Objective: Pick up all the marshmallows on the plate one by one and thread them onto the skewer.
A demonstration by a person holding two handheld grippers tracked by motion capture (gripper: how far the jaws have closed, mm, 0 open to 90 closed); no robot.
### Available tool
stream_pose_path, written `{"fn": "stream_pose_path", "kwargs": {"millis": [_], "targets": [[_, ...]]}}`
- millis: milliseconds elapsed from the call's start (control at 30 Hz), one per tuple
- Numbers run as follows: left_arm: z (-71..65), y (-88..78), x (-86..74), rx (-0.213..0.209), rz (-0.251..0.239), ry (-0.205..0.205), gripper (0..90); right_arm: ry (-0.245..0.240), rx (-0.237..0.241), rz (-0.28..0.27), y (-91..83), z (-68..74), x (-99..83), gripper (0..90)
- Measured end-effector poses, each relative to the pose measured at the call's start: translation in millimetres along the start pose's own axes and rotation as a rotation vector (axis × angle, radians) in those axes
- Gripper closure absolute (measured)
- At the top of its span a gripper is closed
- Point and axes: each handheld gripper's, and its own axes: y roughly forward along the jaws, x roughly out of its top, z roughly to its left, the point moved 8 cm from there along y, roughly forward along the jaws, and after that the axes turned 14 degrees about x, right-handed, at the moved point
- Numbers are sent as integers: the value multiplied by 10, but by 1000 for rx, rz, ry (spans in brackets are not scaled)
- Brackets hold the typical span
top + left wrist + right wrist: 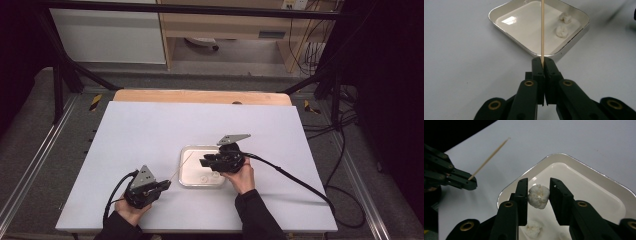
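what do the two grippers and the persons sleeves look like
Both the left gripper and right gripper are black, with flat straight jaws, brass-coloured pivot rings, a grey three-cornered plate on top and a trailing black cable. The sleeves are dark.

On my high view the tray (pixel 186 176) sits on the desk (pixel 150 130), right of centre and toward the lower half of the frame. My left gripper (pixel 161 186) lies at lower left, just left of the tray, with a skewer (pixel 542 30) slanting from its jaws over the tray. My right gripper (pixel 204 162) is over the tray with a puffed piece (pixel 538 196) between its jaws. Two more pieces (pixel 561 31) lie in the tray.
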Motion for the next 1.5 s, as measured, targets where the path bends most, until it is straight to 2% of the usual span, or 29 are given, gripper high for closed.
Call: {"fn": "stream_pose_path", "kwargs": {"millis": [367, 500, 633, 833, 1200, 1500], "targets": [[-128, -3, 39, -24, -24, 20, 883, 23, 80, -148, -374, 164, 152, 694], [-171, 1, 51, -31, -31, 25, 883, 38, 115, -200, -413, 218, 222, 694], [-212, 11, 58, -40, -32, 31, 883, 60, 132, -238, -413, 212, 270, 696], [-266, 18, 68, -48, -36, 37, 883, 97, 166, -255, -361, 202, 280, 703], [-273, 13, 68, -47, -38, 39, 883, 115, 191, -242, -301, 210, 241, 712], [-284, 17, 84, -53, -47, 15, 884, 142, 235, -231, -187, 243, 171, 736]]}}
